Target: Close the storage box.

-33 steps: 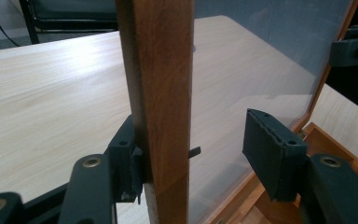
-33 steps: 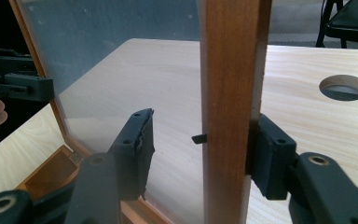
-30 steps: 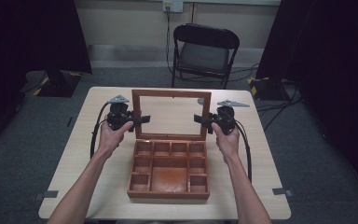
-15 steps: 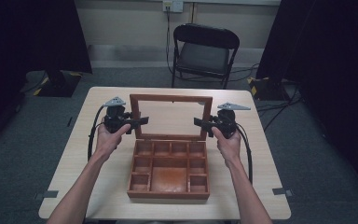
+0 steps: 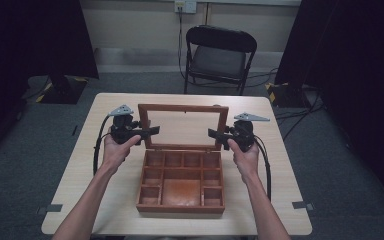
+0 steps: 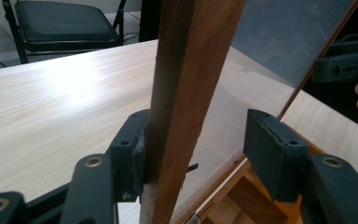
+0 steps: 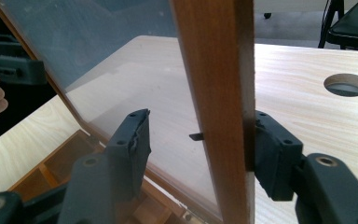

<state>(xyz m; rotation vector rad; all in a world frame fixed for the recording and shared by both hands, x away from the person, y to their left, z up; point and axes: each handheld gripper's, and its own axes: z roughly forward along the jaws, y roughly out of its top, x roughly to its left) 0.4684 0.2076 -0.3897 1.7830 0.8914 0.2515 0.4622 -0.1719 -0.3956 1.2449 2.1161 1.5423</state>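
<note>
Left gripper (image 5: 152,131) straddles the left stile of the glass-paned lid (image 5: 183,108), one pad touching, the other off; its jaws just eased apart, and the right gripper (image 5: 213,134) sits likewise loose on the right stile. We judge the lid, upright above the wooden box (image 5: 181,181) mid-table, light and stiff but fragile, so we grip the wood frame, never the pane. Beyond the table (image 5: 105,110) stands a folding chair (image 5: 220,55), nothing blocking

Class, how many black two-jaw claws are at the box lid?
2. The left claw straddles the left rail of the glass-paned brown wooden lid, the right claw its right rail; both have just been opening, rail between the jaws.
</note>
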